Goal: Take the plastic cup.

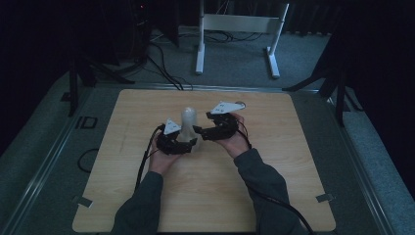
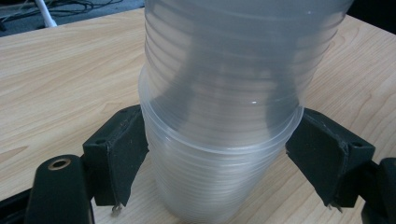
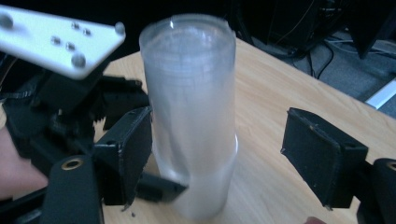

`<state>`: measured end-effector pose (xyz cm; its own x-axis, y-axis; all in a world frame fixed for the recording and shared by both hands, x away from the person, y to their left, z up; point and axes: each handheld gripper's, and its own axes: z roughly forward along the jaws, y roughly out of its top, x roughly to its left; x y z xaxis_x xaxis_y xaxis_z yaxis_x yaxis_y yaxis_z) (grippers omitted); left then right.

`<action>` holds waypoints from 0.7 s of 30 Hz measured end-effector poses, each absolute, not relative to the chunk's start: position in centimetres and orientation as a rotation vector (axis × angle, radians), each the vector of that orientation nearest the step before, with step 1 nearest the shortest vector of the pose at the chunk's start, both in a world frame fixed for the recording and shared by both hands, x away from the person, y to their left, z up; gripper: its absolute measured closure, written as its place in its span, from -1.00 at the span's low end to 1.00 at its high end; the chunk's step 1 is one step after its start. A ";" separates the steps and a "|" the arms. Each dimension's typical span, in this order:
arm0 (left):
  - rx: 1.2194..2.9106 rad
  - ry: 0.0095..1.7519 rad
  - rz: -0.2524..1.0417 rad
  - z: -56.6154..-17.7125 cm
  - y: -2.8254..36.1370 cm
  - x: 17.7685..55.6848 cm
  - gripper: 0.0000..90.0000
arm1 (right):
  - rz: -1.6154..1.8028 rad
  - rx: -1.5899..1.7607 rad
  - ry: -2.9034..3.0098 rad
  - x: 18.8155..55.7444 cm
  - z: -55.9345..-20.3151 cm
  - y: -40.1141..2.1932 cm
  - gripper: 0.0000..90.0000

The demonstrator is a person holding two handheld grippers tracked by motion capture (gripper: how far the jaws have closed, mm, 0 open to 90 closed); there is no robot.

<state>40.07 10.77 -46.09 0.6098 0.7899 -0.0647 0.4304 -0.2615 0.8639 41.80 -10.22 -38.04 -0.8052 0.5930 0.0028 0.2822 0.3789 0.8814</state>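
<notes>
Pale wooden table [image 1: 147,196], unmarked: the left gripper [image 1: 182,142] clasps the lowest of a stack of clear plastic cups [image 1: 189,128] standing mid-table, while the right gripper [image 1: 209,128] hangs spread just beside it; no legible writing

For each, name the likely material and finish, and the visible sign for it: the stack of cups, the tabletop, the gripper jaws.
Stack of cups: probably thin plastic, translucent and cloudy; ribbed walls, rolled rims, the table shows through.
Tabletop: pale wood or wood-look laminate, matt; grain lines visible.
Left gripper jaws: black, matt, likely moulded plastic; whether the pads are rubber is unclear.
</notes>
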 end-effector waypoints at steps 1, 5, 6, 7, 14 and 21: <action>1.893 0.974 0.479 -46.1 10.7 40.1 -0.53 | 1.399 0.764 2.325 42.0 -38.0 -10.0 -0.45; 1.898 0.964 0.484 -46.1 10.5 40.2 -0.53 | 1.409 0.740 2.322 42.4 -37.7 -9.1 -0.43; 1.897 0.963 0.486 -46.1 10.5 40.2 -0.53 | 1.410 0.738 2.316 42.4 -37.6 -8.9 -0.43; 1.898 0.964 0.486 -46.1 10.4 40.2 -0.53 | 1.412 0.738 2.311 42.5 -37.5 -8.7 -0.42; 1.901 0.963 0.494 -46.2 10.2 40.2 -0.52 | 1.405 0.714 2.319 43.2 -37.3 -7.7 -0.32; 1.912 0.955 0.502 -46.2 10.2 40.2 -0.51 | 1.417 0.716 2.330 43.7 -37.4 -7.1 -0.26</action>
<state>40.25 10.16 -46.22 0.6172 0.7859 -0.0373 0.4149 -0.2848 0.8642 43.74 -7.11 -37.38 -0.8228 0.5682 -0.0127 0.2500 0.3818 0.8898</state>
